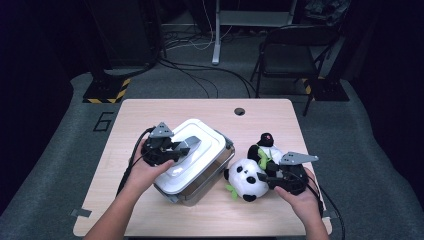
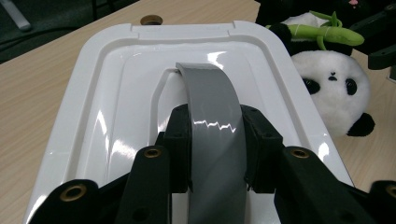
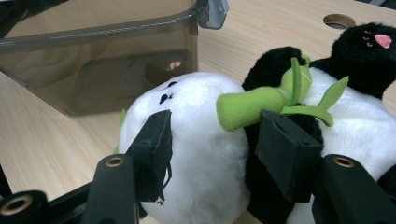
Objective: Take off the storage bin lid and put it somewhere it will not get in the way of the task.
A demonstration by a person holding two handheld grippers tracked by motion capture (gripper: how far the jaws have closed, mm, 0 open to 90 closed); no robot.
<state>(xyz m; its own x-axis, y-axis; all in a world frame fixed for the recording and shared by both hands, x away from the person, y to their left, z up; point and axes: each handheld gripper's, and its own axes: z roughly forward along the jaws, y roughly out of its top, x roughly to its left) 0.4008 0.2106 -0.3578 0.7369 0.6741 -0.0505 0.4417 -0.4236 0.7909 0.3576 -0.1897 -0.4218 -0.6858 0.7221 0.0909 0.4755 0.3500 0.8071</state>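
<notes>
Two grips are set: the grey lid handle [image 2: 212,126] of the white-lidded bin [image 1: 192,160], mid-worktop [image 1: 150,112], is pinched by the left tool [image 2: 215,140]; the right tool [image 3: 212,154] clamps the panda plush [image 3: 201,140] beside it. Next, probably: lift lid, drop panda in.

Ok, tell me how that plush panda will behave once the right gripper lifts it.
The plush panda looks soft and stuffed, so it will probably squash between the right gripper jaws rather than resist. It is likely light for its bulk. Its head and limbs may droop, and the green bamboo sprig sewn on it could flop about.
</notes>
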